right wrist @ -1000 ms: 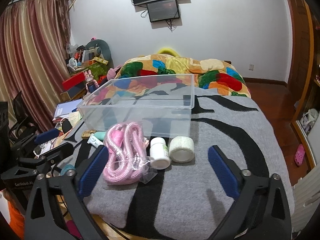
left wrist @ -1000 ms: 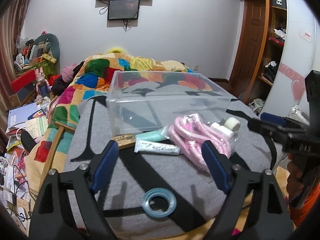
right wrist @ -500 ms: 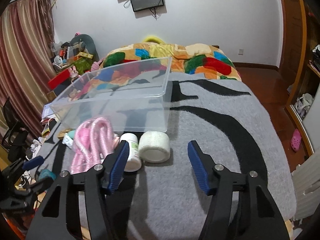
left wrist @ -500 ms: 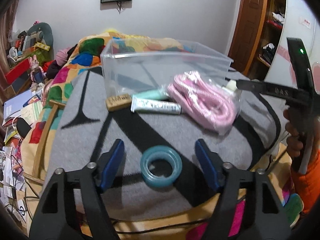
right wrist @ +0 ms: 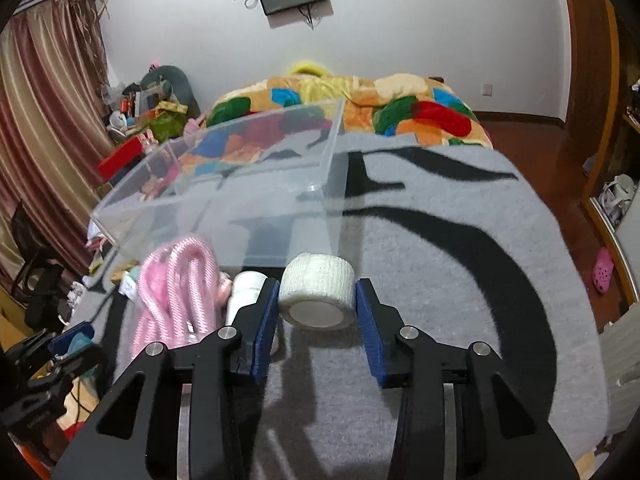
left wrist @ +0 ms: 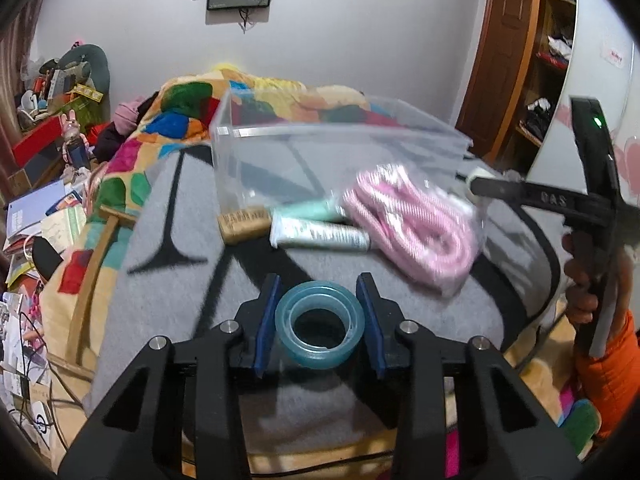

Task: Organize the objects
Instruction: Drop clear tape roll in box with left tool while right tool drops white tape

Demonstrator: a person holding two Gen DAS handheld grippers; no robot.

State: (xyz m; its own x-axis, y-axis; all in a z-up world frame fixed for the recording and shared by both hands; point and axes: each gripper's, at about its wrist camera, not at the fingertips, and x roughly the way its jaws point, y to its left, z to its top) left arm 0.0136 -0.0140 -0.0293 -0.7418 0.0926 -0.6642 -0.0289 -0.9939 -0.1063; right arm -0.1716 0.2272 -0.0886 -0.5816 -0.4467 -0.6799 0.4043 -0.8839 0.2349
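Note:
My left gripper (left wrist: 319,307) is shut on a blue tape ring (left wrist: 319,325), its blue pads touching both sides, just above the grey blanket (left wrist: 168,280). My right gripper (right wrist: 317,300) is shut on a white bandage roll (right wrist: 317,295) on the blanket. A clear plastic box (left wrist: 320,160) stands behind; it also shows in the right wrist view (right wrist: 240,196). In front of it lie a bagged pink rope (left wrist: 412,216), two tubes (left wrist: 320,234), a wooden block (left wrist: 243,224) and a white bottle (right wrist: 247,292) beside the bandage roll.
The bed carries a colourful quilt (right wrist: 360,104) behind the box. Clutter, books and cables lie on the floor to the left (left wrist: 36,232). A wooden wardrobe (left wrist: 516,60) stands at the right. The bed's near edge lies just under both grippers.
Both grippers moved forward and down. The left closed on the blue tape ring. The right closed on the white bandage roll.

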